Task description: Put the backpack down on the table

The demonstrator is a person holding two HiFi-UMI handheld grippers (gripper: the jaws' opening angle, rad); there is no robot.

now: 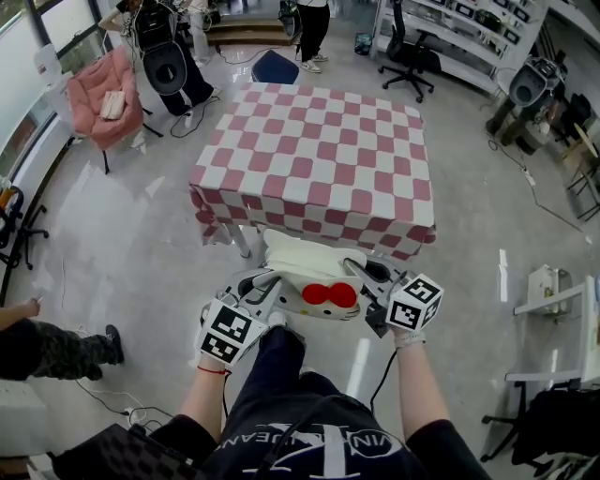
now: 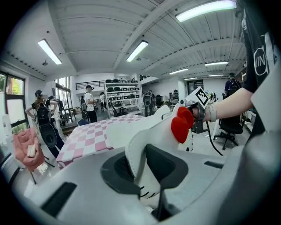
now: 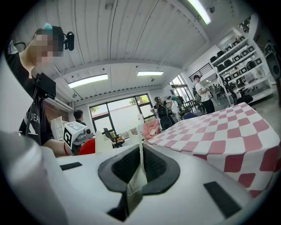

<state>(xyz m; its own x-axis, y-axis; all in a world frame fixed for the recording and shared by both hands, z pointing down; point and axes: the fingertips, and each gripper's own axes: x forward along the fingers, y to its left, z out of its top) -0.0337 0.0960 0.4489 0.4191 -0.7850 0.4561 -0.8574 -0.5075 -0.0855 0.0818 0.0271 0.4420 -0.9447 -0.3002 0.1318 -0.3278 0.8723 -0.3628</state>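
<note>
A white cat-face backpack (image 1: 305,281) with a red bow (image 1: 330,295) hangs in the air just short of the near edge of the table (image 1: 319,159), which wears a pink-and-white checked cloth. My left gripper (image 1: 261,292) is shut on the backpack's left edge (image 2: 140,171). My right gripper (image 1: 375,291) is shut on a thin white strap or flap (image 3: 137,178) at its right side. The table (image 2: 94,134) shows beyond the bag in the left gripper view, and the table (image 3: 219,136) lies right of the jaws in the right gripper view.
A pink chair (image 1: 103,94) stands left of the table and a black office chair (image 1: 408,56) behind it. People stand at the far end (image 1: 309,23); another person's arm and leg (image 1: 47,347) are at the near left. Shelving (image 1: 469,28) lines the back right.
</note>
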